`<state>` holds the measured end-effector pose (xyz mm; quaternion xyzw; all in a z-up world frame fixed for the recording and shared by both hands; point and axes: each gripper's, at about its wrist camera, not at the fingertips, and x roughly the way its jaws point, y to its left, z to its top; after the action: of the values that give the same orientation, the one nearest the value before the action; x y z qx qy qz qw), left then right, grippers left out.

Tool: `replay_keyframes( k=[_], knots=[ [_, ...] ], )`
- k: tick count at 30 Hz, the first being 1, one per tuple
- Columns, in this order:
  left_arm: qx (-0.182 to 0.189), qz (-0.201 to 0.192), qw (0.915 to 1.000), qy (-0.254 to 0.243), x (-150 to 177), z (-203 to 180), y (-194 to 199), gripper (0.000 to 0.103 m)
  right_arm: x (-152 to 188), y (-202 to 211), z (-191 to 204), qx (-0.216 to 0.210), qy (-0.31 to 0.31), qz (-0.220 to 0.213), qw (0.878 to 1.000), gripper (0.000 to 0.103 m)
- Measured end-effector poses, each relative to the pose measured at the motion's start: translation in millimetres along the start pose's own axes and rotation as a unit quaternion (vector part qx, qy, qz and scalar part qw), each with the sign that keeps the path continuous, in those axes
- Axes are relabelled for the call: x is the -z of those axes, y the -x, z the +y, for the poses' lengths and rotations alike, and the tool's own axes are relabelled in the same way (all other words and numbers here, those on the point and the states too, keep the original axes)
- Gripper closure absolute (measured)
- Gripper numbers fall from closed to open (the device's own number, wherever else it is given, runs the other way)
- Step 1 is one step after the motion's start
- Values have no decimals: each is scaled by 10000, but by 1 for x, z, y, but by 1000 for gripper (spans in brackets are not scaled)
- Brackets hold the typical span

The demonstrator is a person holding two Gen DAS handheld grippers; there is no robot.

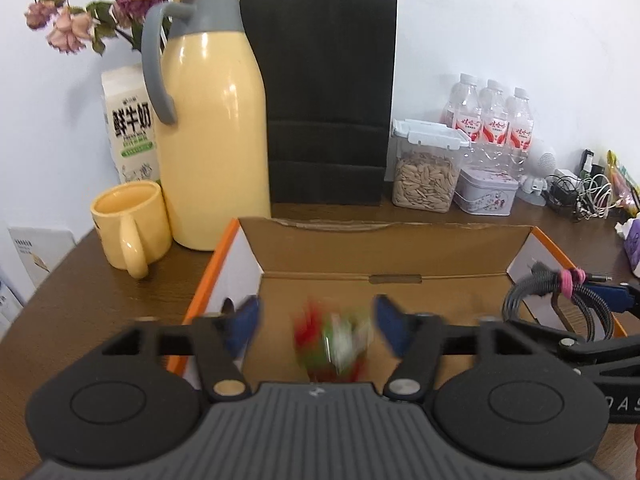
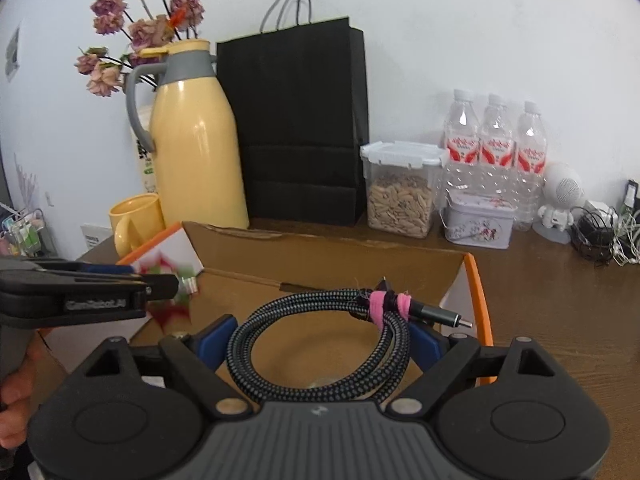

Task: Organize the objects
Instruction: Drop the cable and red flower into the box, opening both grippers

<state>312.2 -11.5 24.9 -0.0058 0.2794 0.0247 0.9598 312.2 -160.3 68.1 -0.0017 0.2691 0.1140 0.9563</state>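
Observation:
An open cardboard box (image 1: 312, 240) with orange edges sits on the brown table; it also shows in the right wrist view (image 2: 328, 252). My left gripper (image 1: 316, 326) is open over the box. A blurred red, green and white small object (image 1: 332, 344) is in the air between its fingers, apart from both; it also shows in the right wrist view (image 2: 172, 280). My right gripper (image 2: 320, 332) is over the box's right part, its fingers against a coiled braided cable (image 2: 320, 344) tied with pink bands, which also shows in the left wrist view (image 1: 560, 300).
Behind the box stand a yellow thermos jug (image 1: 208, 120), a yellow mug (image 1: 130, 226), a milk carton (image 1: 128, 128), a black paper bag (image 1: 324, 96), a seed container (image 1: 424, 168), a small tin (image 1: 486, 192), three water bottles (image 1: 490, 120) and tangled chargers (image 1: 584, 192).

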Motion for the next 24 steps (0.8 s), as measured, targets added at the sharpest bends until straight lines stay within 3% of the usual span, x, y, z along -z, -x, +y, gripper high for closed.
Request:
replay_keyframes(
  k=[1, 2, 16, 24],
  knots=[
    [-29, -55, 10000, -24, 0, -1, 3, 3, 0, -1, -1, 43, -53, 33, 10000, 2],
    [-26, -117, 9999, -39, -1, -2, 4, 0, -1, -1, -2, 82, -99, 83, 9999, 0],
    [-7, -317, 9995, 4, -6, -2, 22, 0, -2, 12, -2, 151, -90, -43, 9998, 0],
    [96, -772, 9970, -2, -6, -2, 69, 0, -6, 60, 10, 147, 117, -577, 9982, 0]
  ],
)
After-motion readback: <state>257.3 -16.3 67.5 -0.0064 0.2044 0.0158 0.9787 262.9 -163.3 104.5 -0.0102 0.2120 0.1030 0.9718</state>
